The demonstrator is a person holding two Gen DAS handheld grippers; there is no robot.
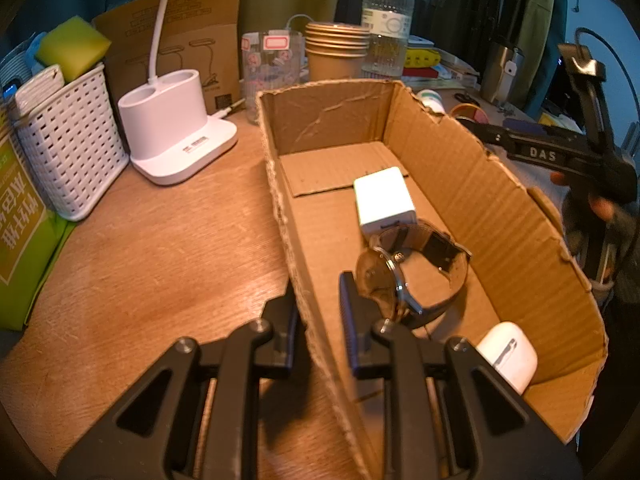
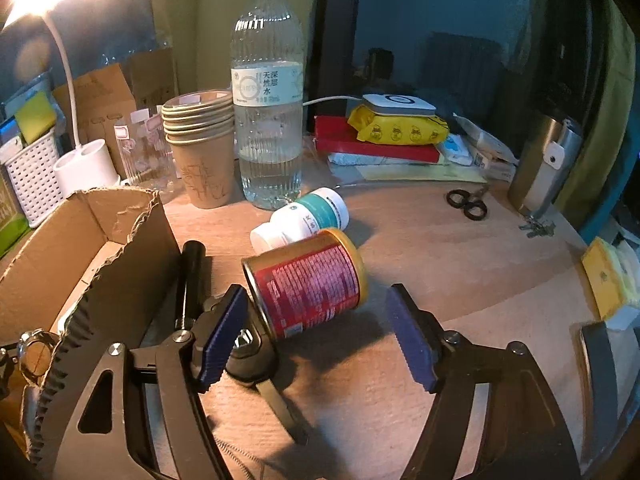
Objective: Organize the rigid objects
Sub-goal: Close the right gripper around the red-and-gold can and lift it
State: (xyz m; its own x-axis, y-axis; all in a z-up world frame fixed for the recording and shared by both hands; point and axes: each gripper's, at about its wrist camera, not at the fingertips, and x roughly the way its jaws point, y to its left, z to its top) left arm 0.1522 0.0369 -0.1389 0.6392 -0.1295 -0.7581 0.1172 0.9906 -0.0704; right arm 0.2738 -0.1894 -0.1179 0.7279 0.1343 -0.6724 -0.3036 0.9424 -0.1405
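Left gripper [image 1: 318, 300] jaws clamp cardboard box [image 1: 460, 152] wall; watch [image 1: 404, 276], charger [image 1: 384, 200], earbud case [image 1: 508, 354] inside.

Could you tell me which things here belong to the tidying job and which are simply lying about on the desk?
Part of the job:
cardboard box
watch
white charger
earbuds case
red can
pill bottle
black torch

Lying about:
water bottle
paper cups
scissors
lamp base
white basket

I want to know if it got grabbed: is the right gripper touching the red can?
Apart. The right wrist view shows the right gripper open, table visible between both pads and the red can.
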